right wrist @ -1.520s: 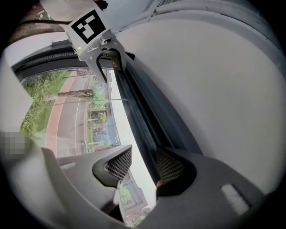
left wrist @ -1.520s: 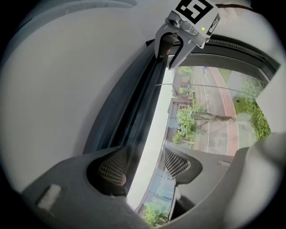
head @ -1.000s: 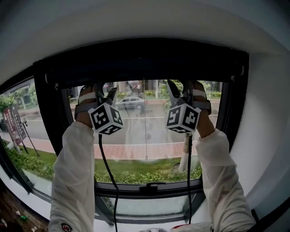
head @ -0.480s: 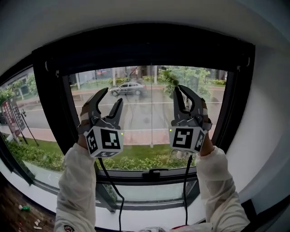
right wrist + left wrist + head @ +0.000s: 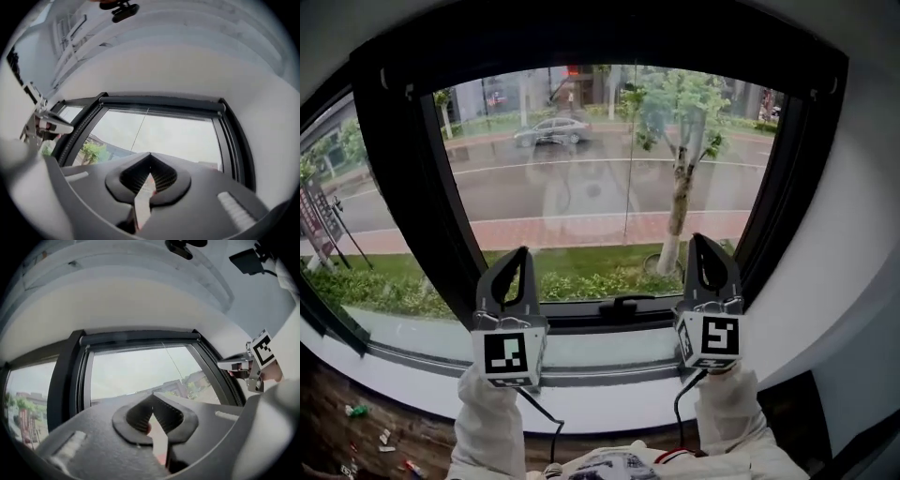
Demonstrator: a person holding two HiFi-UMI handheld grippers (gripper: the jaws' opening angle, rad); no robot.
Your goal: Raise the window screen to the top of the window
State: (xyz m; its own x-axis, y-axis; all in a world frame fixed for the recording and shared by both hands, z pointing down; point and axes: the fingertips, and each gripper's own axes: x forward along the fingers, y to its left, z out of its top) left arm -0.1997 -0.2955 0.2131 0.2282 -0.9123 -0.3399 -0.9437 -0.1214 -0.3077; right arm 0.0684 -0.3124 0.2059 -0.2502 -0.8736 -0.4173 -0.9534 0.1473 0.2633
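The left gripper [image 5: 521, 255] stands at 7 o'clock in the head view and the right gripper [image 5: 705, 246] at 5 o'clock. Both are below the window [image 5: 411, 206] and point up at it. Each gripper's own view shows its jaws pressed together with nothing between them and only a thin slit of daylight at the seam.

The hands are hidden behind the marker cubes [image 5: 508, 356], so only white sleeves [image 5: 487, 427] show, cut off at the bottom edge.

The screen [image 5: 161, 104] appears only as a dark bar along 12 o'clock of the window. No mesh covers the glass, and the mesh itself cannot be made out. In the head view that top band merges with the black rim of the picture.

A thin cord [image 5: 626, 178] hangs down the middle of the pane, and its lower end is lost against the grass. A black handle [image 5: 623, 305] sits at 6 o'clock on the frame, between the two grippers and clear of both.

Outside, a car [image 5: 548, 131] stands at 11 o'clock and a tree [image 5: 680, 178] at 1 o'clock. Reflections smear the centre of the glass. In each gripper view the other gripper shows only as a blurred sliver at the side edge.
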